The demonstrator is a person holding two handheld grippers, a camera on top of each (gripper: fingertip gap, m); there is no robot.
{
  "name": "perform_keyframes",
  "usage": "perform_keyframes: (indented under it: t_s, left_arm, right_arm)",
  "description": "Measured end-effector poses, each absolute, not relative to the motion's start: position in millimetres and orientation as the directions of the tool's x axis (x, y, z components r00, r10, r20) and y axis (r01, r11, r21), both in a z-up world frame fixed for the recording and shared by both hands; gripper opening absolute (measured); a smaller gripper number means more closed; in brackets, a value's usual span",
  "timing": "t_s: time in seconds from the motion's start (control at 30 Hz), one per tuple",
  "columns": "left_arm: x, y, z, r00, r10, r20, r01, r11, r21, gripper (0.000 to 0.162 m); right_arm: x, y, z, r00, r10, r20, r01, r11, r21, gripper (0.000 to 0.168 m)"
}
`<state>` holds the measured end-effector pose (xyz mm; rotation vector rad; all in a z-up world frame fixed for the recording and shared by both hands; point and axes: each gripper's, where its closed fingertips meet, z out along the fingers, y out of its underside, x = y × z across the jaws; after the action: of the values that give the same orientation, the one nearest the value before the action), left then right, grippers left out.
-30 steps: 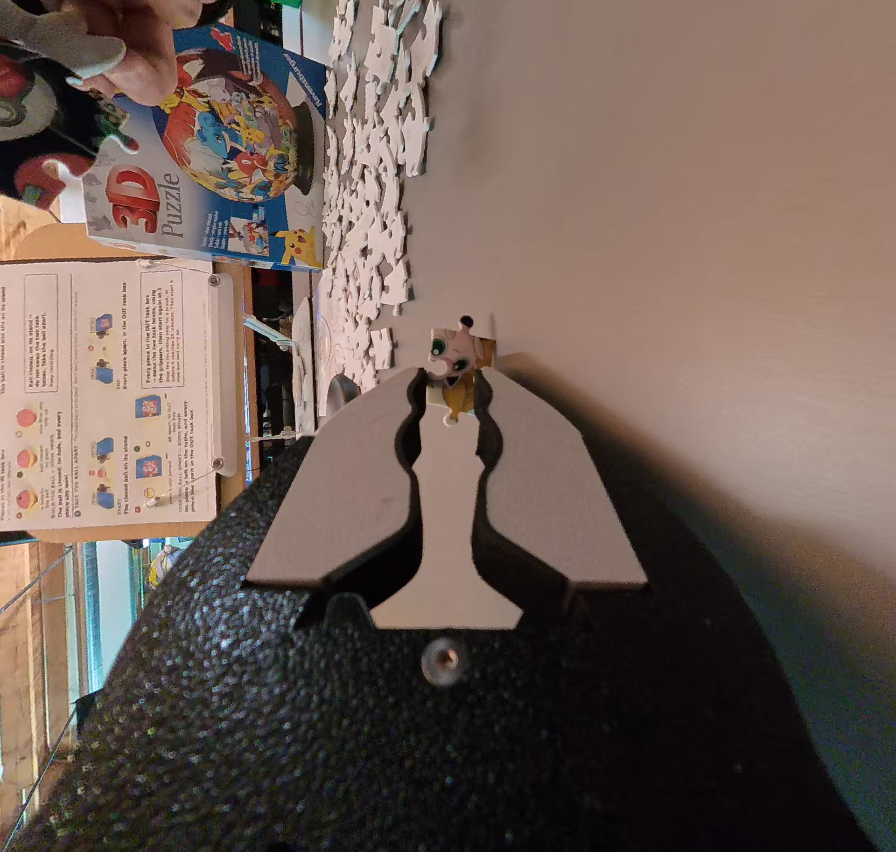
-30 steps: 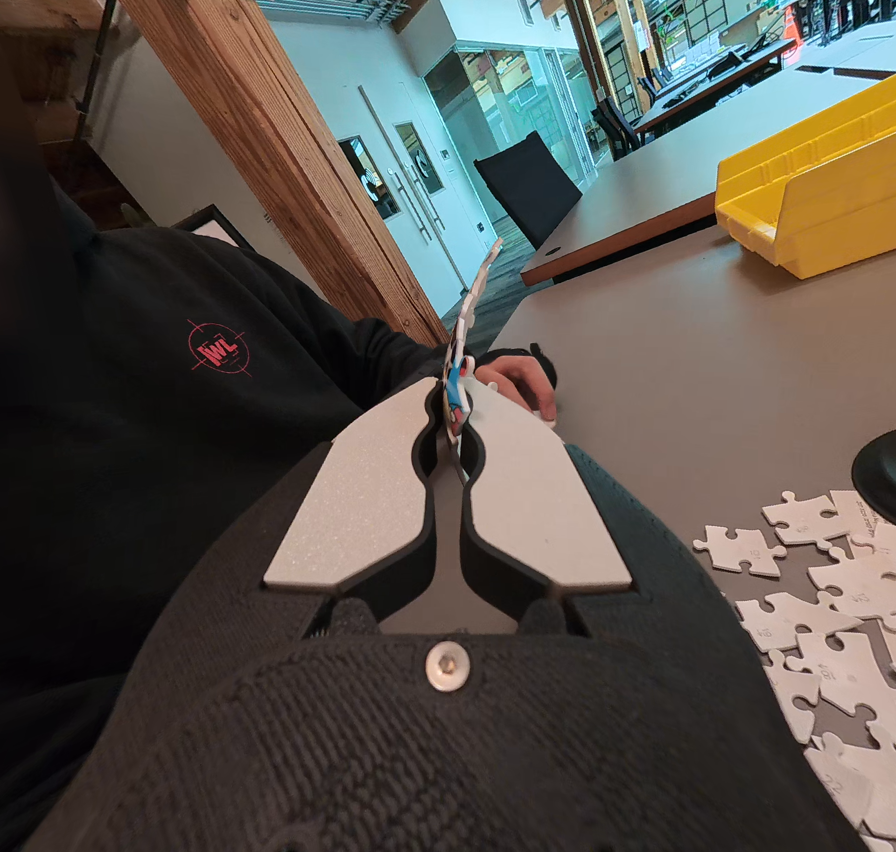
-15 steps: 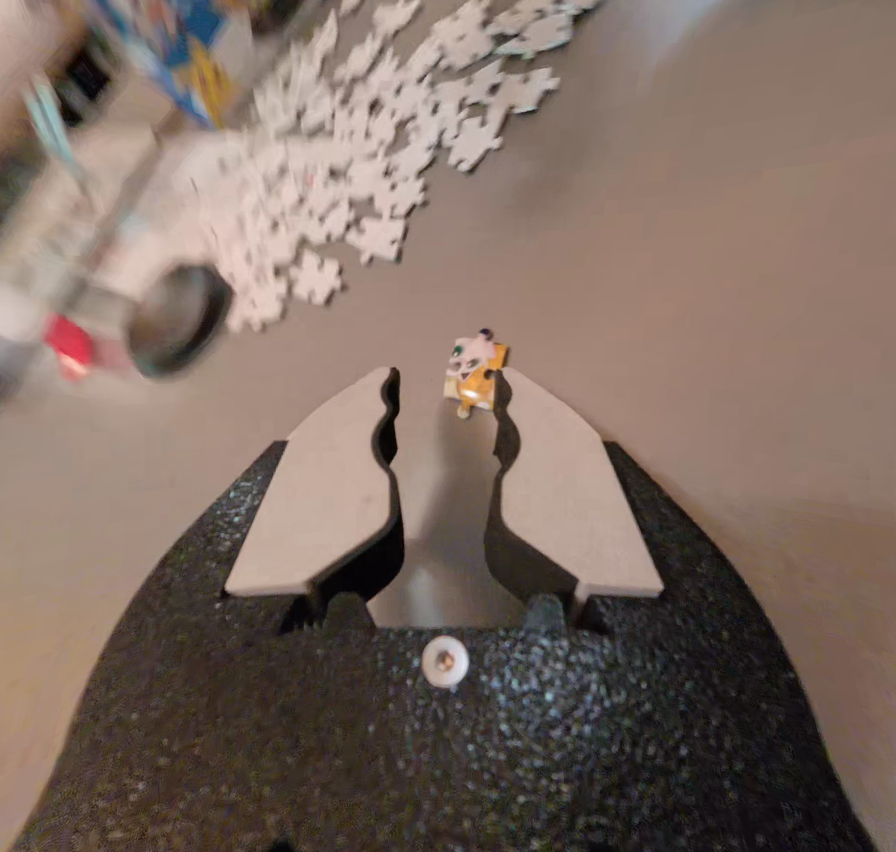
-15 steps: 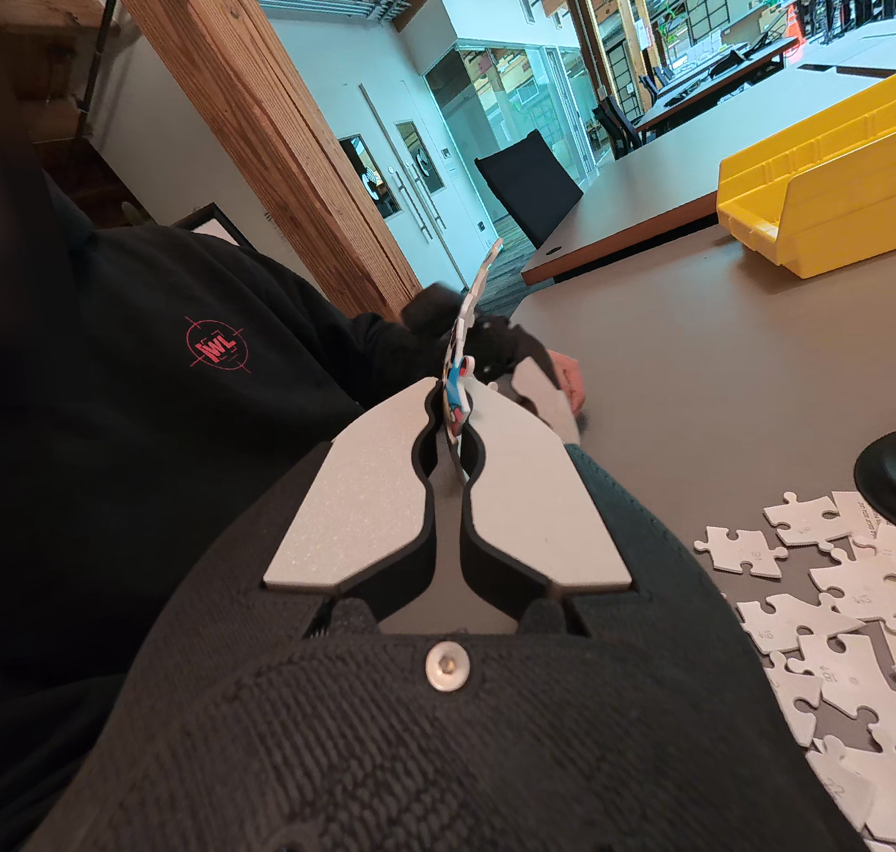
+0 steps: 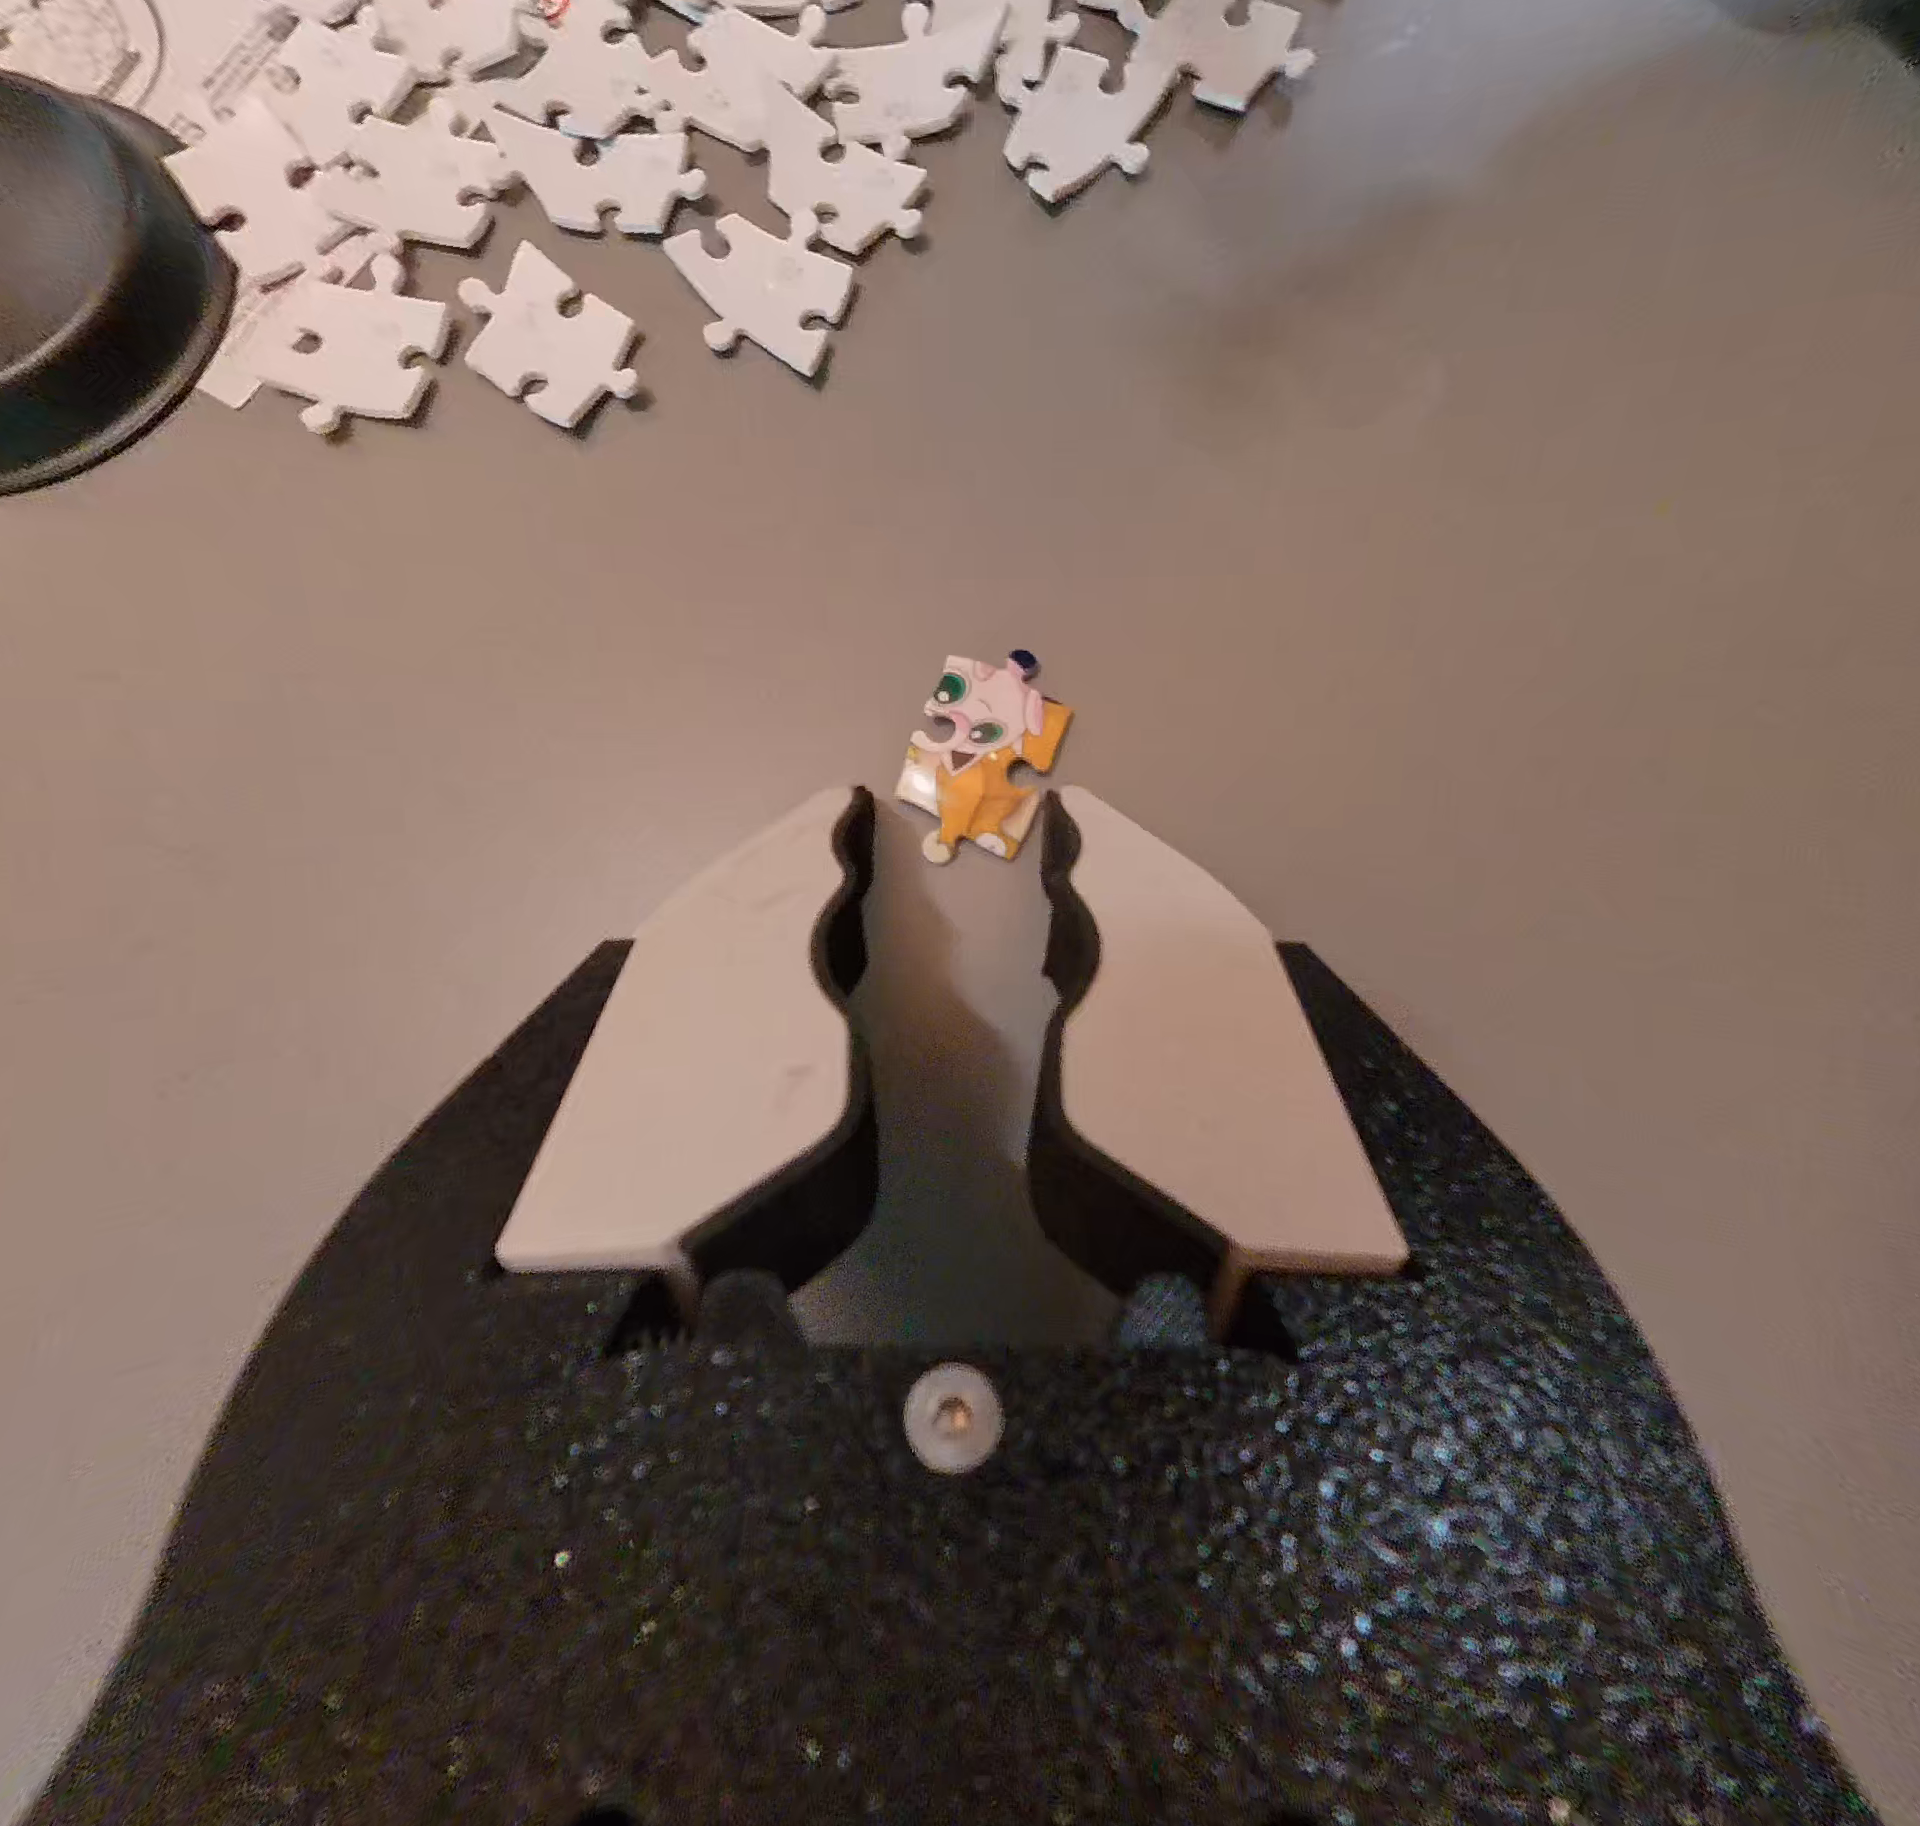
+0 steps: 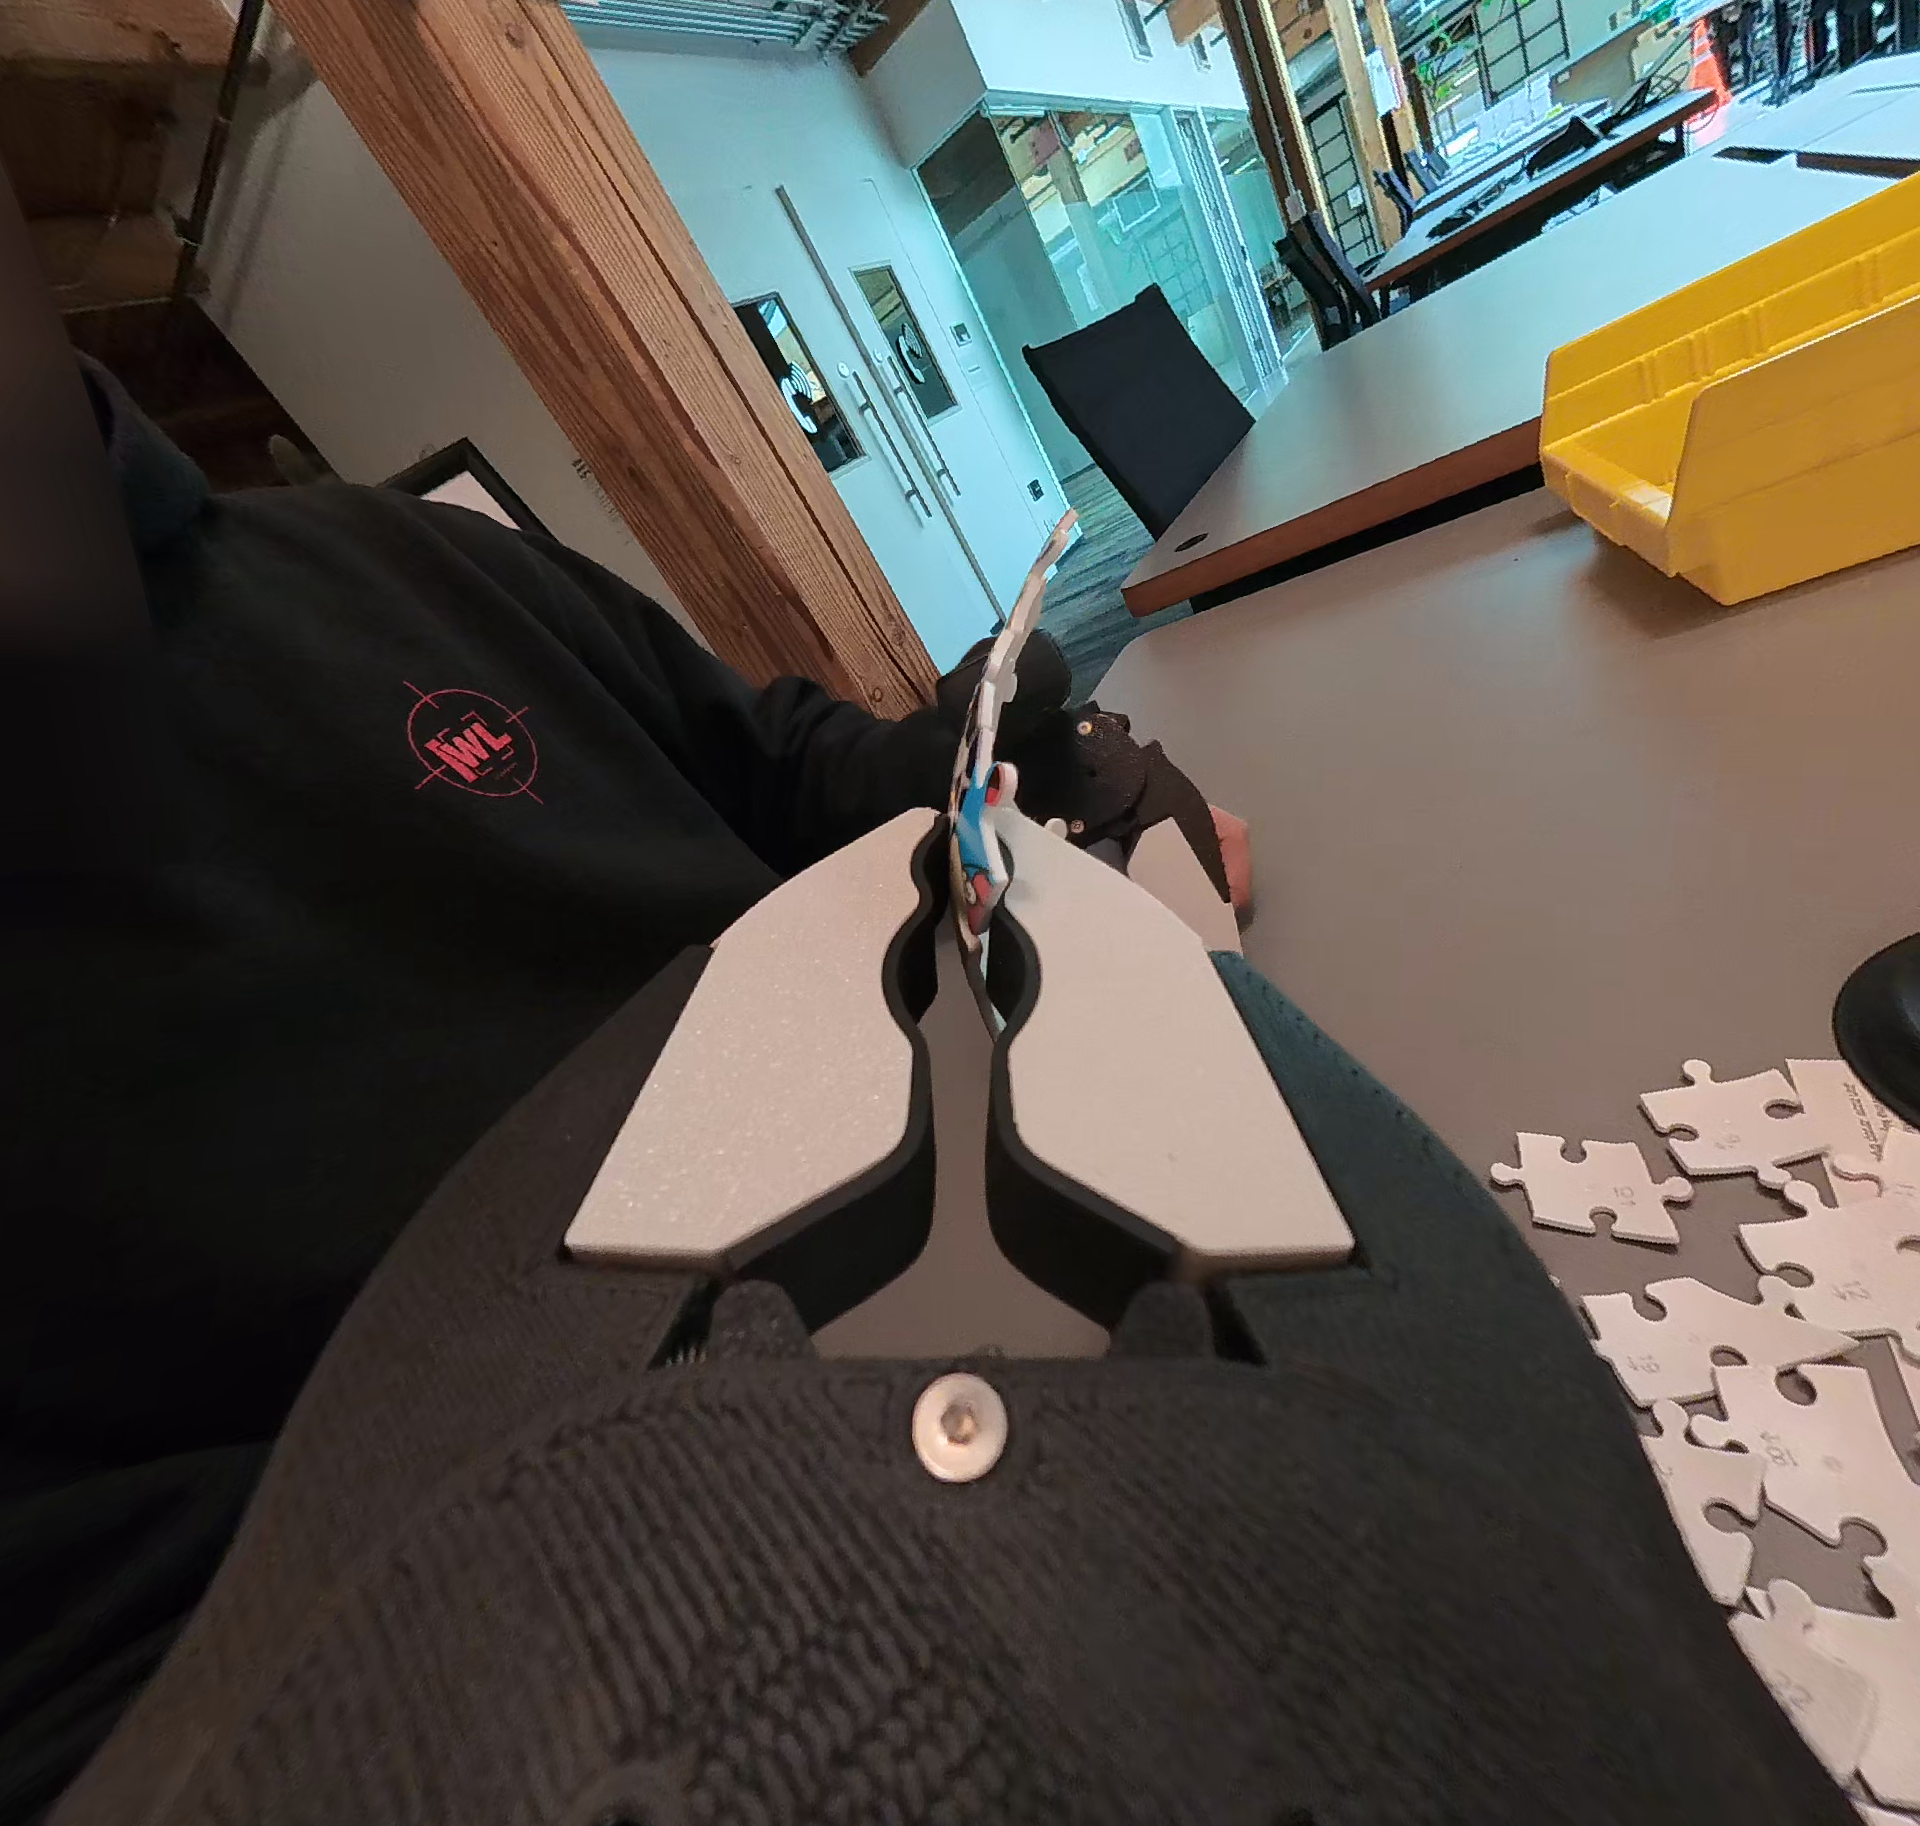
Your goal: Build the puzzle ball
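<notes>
We see the left gripper [image 5: 956, 810] with its fingers set apart over the grey worktop [image 5: 1455, 581]. A small coloured puzzle piece [image 5: 982, 753] lies face up on the worktop just ahead of the tips, nearer the right-hand one, and we cannot tell whether it touches. Beyond it spreads a heap of white face-down pieces [image 5: 644, 93], with a black round stand [image 5: 83, 280] at its left edge. The right gripper [image 6: 971, 867] has its fingers nearly closed on a curved strip of joined pieces [image 6: 997, 737], which rises edge-on above the tips. A yellow bin [image 6: 1756, 426] sits farther back.
</notes>
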<state>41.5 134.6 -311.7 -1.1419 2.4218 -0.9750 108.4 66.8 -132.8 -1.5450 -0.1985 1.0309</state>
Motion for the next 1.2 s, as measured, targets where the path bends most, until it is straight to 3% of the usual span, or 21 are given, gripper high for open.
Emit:
perform_keyframes:
  t_s: [0.03, 0.4, 0.6, 0.8, 0.97, 1.2]
  left_arm:
    - [42.5, 135.0, -311.6, -0.639, -0.769, 0.022, -0.565, 0.450, -0.692, 0.028]
    - [46.7, 134.9, -311.7, -0.611, -0.790, 0.051, -0.598, 0.418, -0.684, 0.018]
    - [50.6, 136.0, -308.5, -0.625, -0.777, -0.069, -0.515, 0.477, -0.712, 0.018]
    - [62.4, 147.8, -279.2, -0.580, -0.738, -0.346, -0.293, 0.585, -0.756, 0.017]
    - [71.3, 153.8, -194.4, -0.482, -0.704, -0.522, 0.040, 0.577, -0.816, 0.017]
    - [75.4, 139.4, -136.0, -0.453, -0.618, -0.643, 0.234, 0.614, -0.754, 0.014]
  right_arm:
    - [107.7, 66.9, -133.0, 0.591, 0.642, -0.488, -0.412, -0.280, -0.867, 0.004]
    - [106.5, 68.7, -135.0, 0.588, 0.642, -0.492, -0.409, -0.289, -0.866, 0.004]
    - [107.8, 68.9, -135.2, 0.588, 0.639, -0.496, -0.416, -0.287, -0.863, 0.004]
    - [108.2, 73.6, -137.0, 0.572, 0.626, -0.531, -0.445, -0.306, -0.841, 0.004]
    - [99.4, 78.0, -138.2, 0.482, 0.649, -0.589, -0.492, -0.356, -0.795, 0.004]
    - [93.8, 92.5, -138.3, 0.369, 0.649, -0.665, -0.581, -0.397, -0.710, 0.004]
